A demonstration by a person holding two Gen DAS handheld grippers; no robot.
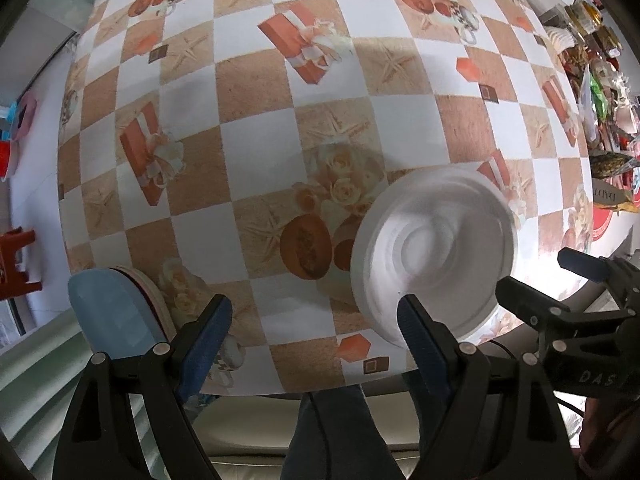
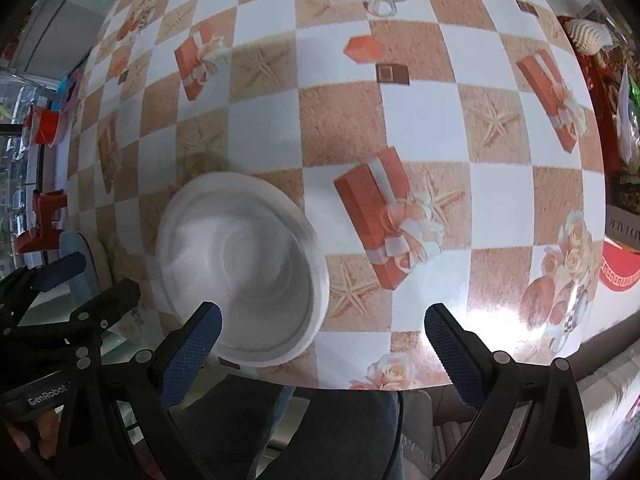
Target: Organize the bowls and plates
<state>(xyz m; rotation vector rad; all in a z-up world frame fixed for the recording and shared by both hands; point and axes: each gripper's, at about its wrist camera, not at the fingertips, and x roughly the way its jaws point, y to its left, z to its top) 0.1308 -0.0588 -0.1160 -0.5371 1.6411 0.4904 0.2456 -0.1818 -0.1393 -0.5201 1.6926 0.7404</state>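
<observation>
Both grippers point down at a table [image 1: 264,148] covered with a checked cloth of white and brown squares, printed with gift boxes, starfish and roses. The left gripper [image 1: 316,320] has its jaws standing wide apart, with nothing between them; the right gripper [image 2: 324,324] is also wide open and empty.

A white bowl [image 1: 434,252] sits upright on the table near its front edge; in the left wrist view it lies just ahead of the right-hand finger [image 1: 420,332] of the left gripper, whose tip overlaps the bowl's rim – I cannot tell whether they touch. In the right wrist view the same bowl [image 2: 244,264] is ahead of the left-hand finger [image 2: 192,352] of the right gripper, outside the gap between the fingers.

To the left of the left gripper, at the table's edge, there is a stack of plates [image 1: 116,308] – the top one pale blue; the ones under it show only as thin rims.

The person's trousers [image 1: 328,432] show below the table edge.
</observation>
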